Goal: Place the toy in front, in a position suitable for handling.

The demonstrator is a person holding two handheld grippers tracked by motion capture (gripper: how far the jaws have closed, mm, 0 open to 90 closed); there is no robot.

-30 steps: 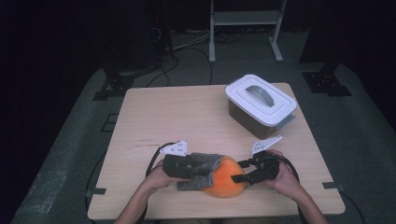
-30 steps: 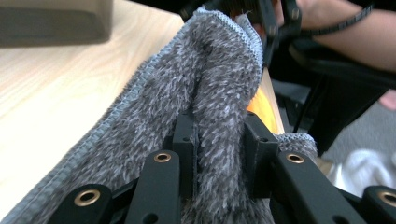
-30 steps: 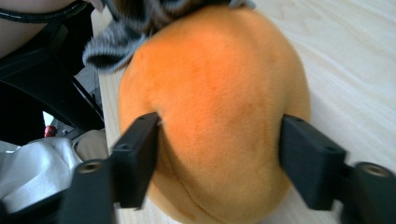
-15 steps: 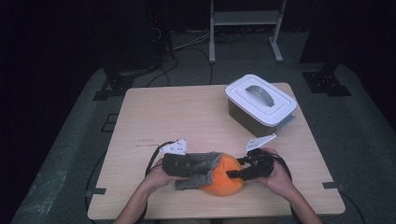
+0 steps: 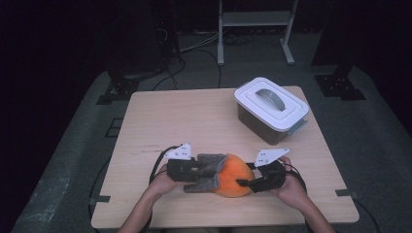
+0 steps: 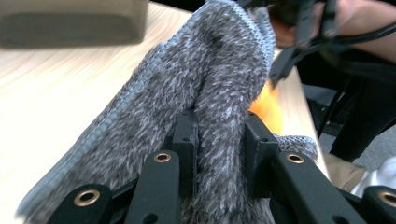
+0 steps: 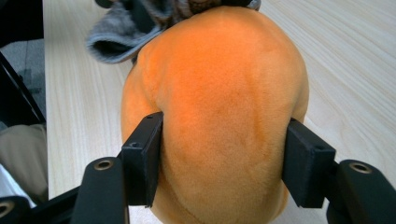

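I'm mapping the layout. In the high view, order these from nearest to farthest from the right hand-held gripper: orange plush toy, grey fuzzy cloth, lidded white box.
Measured from the right hand-held gripper:
1. Orange plush toy: between its jaws, at the near table edge.
2. Grey fuzzy cloth: just beyond the toy, toward the left.
3. Lidded white box: far right part of the table.

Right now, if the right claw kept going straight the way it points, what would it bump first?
Nothing new: the right claw already squeezes the orange plush. Pushed on, it would probably meet the grey fuzzy cloth behind the plush.
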